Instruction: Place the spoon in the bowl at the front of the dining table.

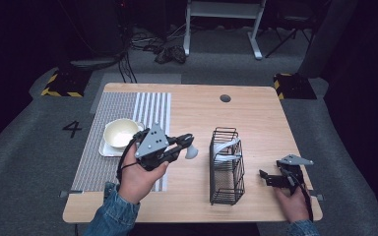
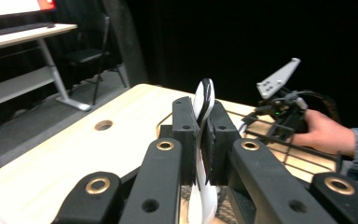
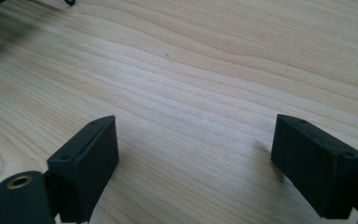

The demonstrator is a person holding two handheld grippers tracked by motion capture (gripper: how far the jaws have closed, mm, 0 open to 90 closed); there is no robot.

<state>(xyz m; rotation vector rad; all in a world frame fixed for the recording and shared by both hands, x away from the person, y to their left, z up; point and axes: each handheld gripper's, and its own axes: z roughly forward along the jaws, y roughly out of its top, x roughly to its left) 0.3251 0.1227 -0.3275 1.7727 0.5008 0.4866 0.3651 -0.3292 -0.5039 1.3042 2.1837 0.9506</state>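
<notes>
While clamped between the closed jaws of the left gripper (image 1: 186, 142), held a white spoon (image 1: 192, 152) above the table (image 1: 256, 113), between the bowl and the wire rack. Seen in the left gripper view as a thin white shape with a dark edge (image 2: 203, 100), gripped edge-on, long axis running up and down between the pads, one end poking above the jaw tips and the other passing down below them. From the high view, rounded end of the spoon pointed toward the wire rack (image 1: 226, 167), just short of it and not touching.

Rested low near the right edge of the table: right gripper (image 1: 266, 176), jaws spread wide with nothing between them, only bare wood grain showing in the gap (image 3: 196, 154).

Stood upright on the table between the two hands: black wire rack, with pale utensils (image 1: 225, 147) leaning inside its far end. Could not tell exactly what kind.

Sat on a square white plate (image 1: 106, 150) over a striped mat (image 1: 128, 105) at the left of the table: cream bowl (image 1: 120, 132), pale inside, contents unclear.
</notes>
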